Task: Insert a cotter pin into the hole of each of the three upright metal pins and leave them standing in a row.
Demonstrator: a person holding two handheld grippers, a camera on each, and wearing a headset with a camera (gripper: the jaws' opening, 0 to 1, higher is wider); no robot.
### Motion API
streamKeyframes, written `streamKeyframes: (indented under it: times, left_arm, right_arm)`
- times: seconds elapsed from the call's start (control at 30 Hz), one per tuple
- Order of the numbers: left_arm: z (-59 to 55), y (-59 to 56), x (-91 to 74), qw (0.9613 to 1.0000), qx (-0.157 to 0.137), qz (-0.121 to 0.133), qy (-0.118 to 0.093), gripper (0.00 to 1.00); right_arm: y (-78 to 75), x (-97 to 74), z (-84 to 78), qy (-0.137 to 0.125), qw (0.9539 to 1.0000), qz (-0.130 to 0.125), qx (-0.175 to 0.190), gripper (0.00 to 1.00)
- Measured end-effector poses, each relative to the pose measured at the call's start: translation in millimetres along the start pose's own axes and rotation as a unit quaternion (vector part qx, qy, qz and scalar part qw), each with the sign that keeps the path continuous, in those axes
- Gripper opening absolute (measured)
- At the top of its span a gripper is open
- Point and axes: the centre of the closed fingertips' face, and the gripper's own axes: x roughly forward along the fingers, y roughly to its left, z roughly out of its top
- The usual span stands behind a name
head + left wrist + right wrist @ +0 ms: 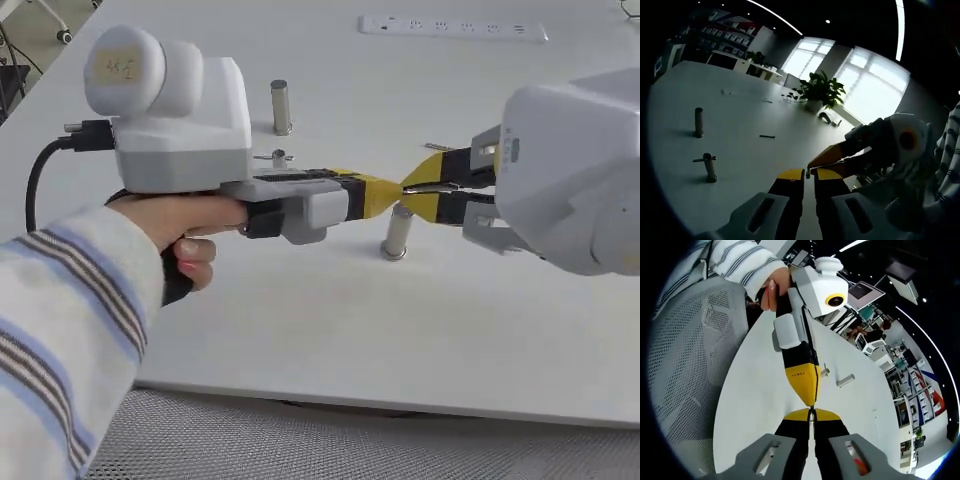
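Three upright metal pins stand on the white table: a far pin point(280, 106) point(699, 121), a middle pin point(278, 157) point(709, 166) point(824, 371) with a cotter pin through its hole, and a near pin point(397, 232) just below the jaw tips. My left gripper point(398, 188) point(809, 174) reaches in from the left and my right gripper point(408, 189) point(811, 416) from the right. Their yellow jaws meet tip to tip above the table. A thin cotter pin point(811, 421) sits pinched between the tips, with both grippers shut on it.
A loose cotter pin point(438, 147) point(767, 136) lies on the table beyond the right gripper. A white power strip point(452, 27) lies along the far edge. The table's front edge point(380, 405) runs close below, with a mesh chair seat point(300, 445) under it.
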Motion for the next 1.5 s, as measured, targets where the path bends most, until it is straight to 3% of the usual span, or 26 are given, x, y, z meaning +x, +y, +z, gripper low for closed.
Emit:
streamKeyframes:
  times: [0.4, 0.73, 0.83, 0.93, 1.0, 1.03, 1.13, 1.3, 1.5]
  left_arm:
    - [-3.6, 4.7, 0.4, 0.9997, -0.024, 0.003, 0.007, 0.00]
    - [-6.3, 2.7, 0.2, 0.9996, -0.025, 0.002, 0.014, 0.00]
    - [-7.5, 4.2, -2.0, 0.9983, -0.053, -0.005, 0.023, 0.00]
    - [-6.3, 5.3, -4.8, 0.9978, -0.061, -0.007, 0.022, 0.00]
    - [-4.1, 3.6, -3.7, 0.9947, -0.101, 0.008, 0.014, 0.00]
    - [-4.1, 3.0, -3.9, 0.9941, -0.107, 0.007, 0.015, 0.00]
    - [-2.6, 5.3, -4.9, 0.9952, -0.097, 0.007, 0.013, 0.00]
    - [-6.4, 4.0, -4.6, 0.9964, -0.080, 0.010, 0.027, 0.00]
    - [-15.2, 2.6, -3.7, 0.9965, -0.069, 0.012, 0.045, 0.00]
  right_arm:
    - [4.2, 1.8, 2.7, 0.002, 1.0000, 0.008, -0.004, 0.00]
    - [5.2, 1.8, 2.3, 0.001, 0.9999, 0.012, 0.003, 0.00]
    - [7.1, 1.4, 3.5, -0.001, 0.9999, 0.015, 0.004, 0.00]
    - [7.3, 0.5, 5.9, -0.006, 0.9998, 0.015, 0.010, 0.00]
    - [5.2, 0.6, 5.8, -0.006, 0.9999, 0.011, 0.012, 0.00]
    - [4.5, 0.7, 5.7, -0.006, 0.9999, 0.011, 0.012, 0.00]
    - [2.6, 1.0, 6.0, -0.009, 0.9998, 0.010, 0.015, 0.00]
    - [6.4, 1.9, 5.1, -0.009, 0.9996, 0.019, 0.021, 0.00]
    - [14.8, 4.5, 1.5, -0.017, 0.9961, 0.048, 0.072, 0.00]
